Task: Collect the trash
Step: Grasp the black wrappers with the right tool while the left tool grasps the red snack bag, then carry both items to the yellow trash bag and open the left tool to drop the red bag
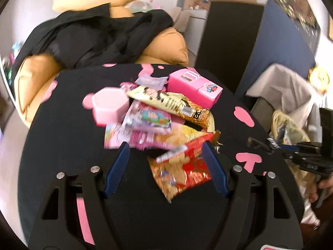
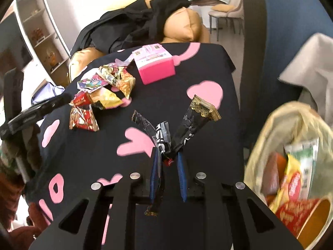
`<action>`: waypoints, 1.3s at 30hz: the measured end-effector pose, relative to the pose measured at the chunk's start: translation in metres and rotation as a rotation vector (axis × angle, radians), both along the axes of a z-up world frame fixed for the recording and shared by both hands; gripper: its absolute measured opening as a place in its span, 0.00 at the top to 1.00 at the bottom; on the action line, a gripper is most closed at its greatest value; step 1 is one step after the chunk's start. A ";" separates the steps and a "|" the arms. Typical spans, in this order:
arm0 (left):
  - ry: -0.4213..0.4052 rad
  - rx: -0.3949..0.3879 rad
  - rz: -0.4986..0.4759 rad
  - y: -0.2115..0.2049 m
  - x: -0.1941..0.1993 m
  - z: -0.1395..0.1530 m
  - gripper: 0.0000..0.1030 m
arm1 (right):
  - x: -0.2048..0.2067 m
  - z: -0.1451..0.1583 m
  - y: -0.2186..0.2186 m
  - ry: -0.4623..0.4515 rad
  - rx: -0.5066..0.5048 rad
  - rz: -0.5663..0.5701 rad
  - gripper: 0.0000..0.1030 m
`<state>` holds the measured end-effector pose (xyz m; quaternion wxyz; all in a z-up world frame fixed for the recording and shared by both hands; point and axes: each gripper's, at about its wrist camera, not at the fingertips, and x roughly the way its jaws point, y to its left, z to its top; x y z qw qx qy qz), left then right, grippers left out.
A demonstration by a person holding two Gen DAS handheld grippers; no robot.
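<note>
**Light, crinkly wrappers: pinch them at a bunched edge**

The right hand-held gripper (image 2: 169,156) is closed on a black wrapper (image 2: 188,129), pinched at its crumpled middle so that both ends fan up and forward beyond the fingertips, the gold-trimmed end to the right. A strip of it hangs back between the fingers. The trash bag (image 2: 268,125) gapes just to the gripper's right, already holding several packets.

The left hand-held gripper (image 1: 165,145) stands open, its blue fingers (image 1: 117,166) straddling the near edge of the wrapper pile (image 1: 154,114) on the worktop (image 1: 62,125). A red snack packet (image 1: 183,170) lies between the fingers, close to the right one; the view is motion-blurred, so contact cannot be judged.

These wrappers look empty, thin and foil-like: almost weightless, floppy and slick. A flat face would probably slide out of the pads, so the better hold is likely a raised crease or a sealed end, where the film is doubled. The packets overlap, so one pinch may lift or drag its neighbours.

Beyond the pile, a pink box (image 1: 193,87) and a pink hexagonal container (image 1: 109,106) look rigid; whether they are trash is unclear.
</note>
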<state>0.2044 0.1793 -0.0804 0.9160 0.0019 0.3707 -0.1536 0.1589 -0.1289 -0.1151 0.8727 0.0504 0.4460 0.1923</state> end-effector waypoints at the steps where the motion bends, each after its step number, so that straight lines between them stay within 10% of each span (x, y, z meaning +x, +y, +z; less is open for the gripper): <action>1: 0.008 0.018 -0.023 -0.003 0.004 -0.001 0.34 | -0.002 -0.001 -0.002 0.007 0.005 -0.002 0.82; 11: 0.226 -0.080 -0.208 -0.024 -0.027 -0.013 0.36 | -0.020 -0.013 -0.002 0.029 -0.032 0.019 0.82; 20: 0.150 0.026 -0.147 -0.031 -0.034 -0.004 0.36 | -0.024 -0.024 -0.008 0.064 0.014 0.012 0.81; 24: 0.187 0.040 -0.112 -0.041 -0.021 -0.021 0.50 | -0.025 -0.023 -0.013 0.082 0.047 0.008 0.81; 28: 0.182 0.026 -0.087 -0.047 -0.025 -0.027 0.84 | -0.023 -0.023 -0.014 0.101 0.053 0.015 0.81; 39: 0.143 -0.179 0.038 -0.043 -0.069 -0.007 0.88 | -0.050 -0.014 -0.026 0.026 0.054 0.039 0.81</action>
